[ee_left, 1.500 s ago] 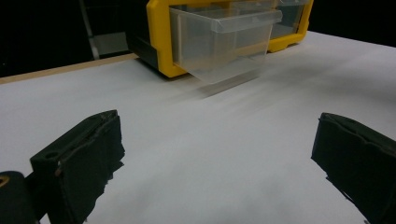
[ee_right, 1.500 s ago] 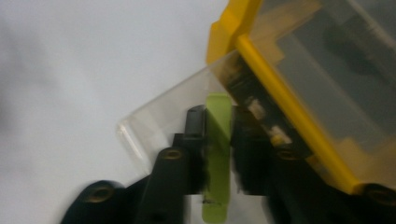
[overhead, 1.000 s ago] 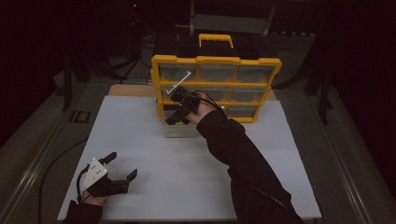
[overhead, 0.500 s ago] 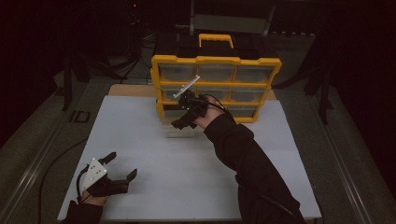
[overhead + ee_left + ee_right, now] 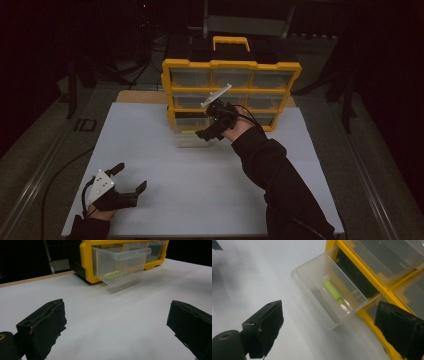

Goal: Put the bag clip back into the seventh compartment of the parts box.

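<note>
A yellow organiser cabinet (image 5: 231,65) with clear drawers stands at the far side of the white table. Its bottom-left drawer (image 5: 191,138) is pulled out; in the right gripper view the drawer (image 5: 322,292) holds a small light-green piece (image 5: 332,292), which also shows through the drawer wall as the green piece (image 5: 112,274) in the left gripper view. My right gripper (image 5: 214,129) hovers open just right of and above the drawer, nothing between its jaws. My left gripper (image 5: 127,181) rests open near the table's front left corner, far from the cabinet.
The white table top (image 5: 210,195) spreads wide between the two grippers. A wooden board edge (image 5: 140,96) shows behind it at the left. Dark floor, stands and cables surround the table.
My right gripper has drawn back from the drawer toward the right and risen slightly. The drawer stays pulled out. The left gripper has not moved.
</note>
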### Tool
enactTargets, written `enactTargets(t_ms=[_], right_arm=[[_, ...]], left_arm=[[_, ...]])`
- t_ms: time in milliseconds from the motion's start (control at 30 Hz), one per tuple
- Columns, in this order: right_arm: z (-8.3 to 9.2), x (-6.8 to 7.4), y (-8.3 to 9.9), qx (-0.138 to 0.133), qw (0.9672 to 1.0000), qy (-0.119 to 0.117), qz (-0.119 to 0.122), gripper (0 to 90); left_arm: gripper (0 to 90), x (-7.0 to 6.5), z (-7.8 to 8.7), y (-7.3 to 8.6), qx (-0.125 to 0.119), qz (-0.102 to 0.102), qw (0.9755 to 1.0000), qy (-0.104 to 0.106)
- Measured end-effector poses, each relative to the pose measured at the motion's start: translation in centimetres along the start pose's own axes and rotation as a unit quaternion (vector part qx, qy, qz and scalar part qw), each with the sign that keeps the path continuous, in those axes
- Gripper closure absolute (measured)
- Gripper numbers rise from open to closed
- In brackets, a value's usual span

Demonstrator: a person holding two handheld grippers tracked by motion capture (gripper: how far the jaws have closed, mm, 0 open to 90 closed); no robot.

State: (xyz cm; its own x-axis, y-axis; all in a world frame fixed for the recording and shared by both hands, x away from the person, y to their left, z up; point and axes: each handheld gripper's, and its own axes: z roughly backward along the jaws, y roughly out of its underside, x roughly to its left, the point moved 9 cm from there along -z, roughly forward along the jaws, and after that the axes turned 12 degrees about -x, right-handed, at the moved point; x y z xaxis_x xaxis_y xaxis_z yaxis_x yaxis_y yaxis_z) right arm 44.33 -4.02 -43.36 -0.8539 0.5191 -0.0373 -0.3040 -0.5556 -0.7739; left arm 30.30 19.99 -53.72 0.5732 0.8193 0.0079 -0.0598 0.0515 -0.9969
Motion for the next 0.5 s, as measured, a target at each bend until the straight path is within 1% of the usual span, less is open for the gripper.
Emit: enactTargets(t_ms=[133,233,267,367,400,500], right_arm=[[1.2,-0.3,0.8,-0.015,0.9999,0.006,-0.005,8.5],[1.6,-0.5,1.3,-0.018,0.9998,0.011,-0.007,8.5],[2.0,-0.7,1.8,-0.021,0.9996,0.012,-0.011,8.5],[2.5,-0.9,2.5,-0.023,0.9996,0.013,-0.014,8.5],[2.5,-0.9,2.5,-0.023,0.9996,0.013,-0.014,8.5],[3.3,-1.1,3.5,-0.030,0.9993,0.017,-0.017,8.4]], left_arm=[[1.4,0.0,0.0,0.1,0.002,0.000,1.0000,-0.001],[1.4,0.1,0.0,0.1,0.002,0.000,1.0000,-0.001],[1.4,0.0,0.0,0.1,0.002,-0.001,1.0000,-0.002],[1.4,0.0,0.0,0.1,0.003,-0.002,1.0000,-0.001],[1.4,0.0,0.0,0.1,0.003,-0.002,1.0000,-0.001],[1.4,0.0,0.0,0.1,0.003,-0.002,1.0000,-0.002]])
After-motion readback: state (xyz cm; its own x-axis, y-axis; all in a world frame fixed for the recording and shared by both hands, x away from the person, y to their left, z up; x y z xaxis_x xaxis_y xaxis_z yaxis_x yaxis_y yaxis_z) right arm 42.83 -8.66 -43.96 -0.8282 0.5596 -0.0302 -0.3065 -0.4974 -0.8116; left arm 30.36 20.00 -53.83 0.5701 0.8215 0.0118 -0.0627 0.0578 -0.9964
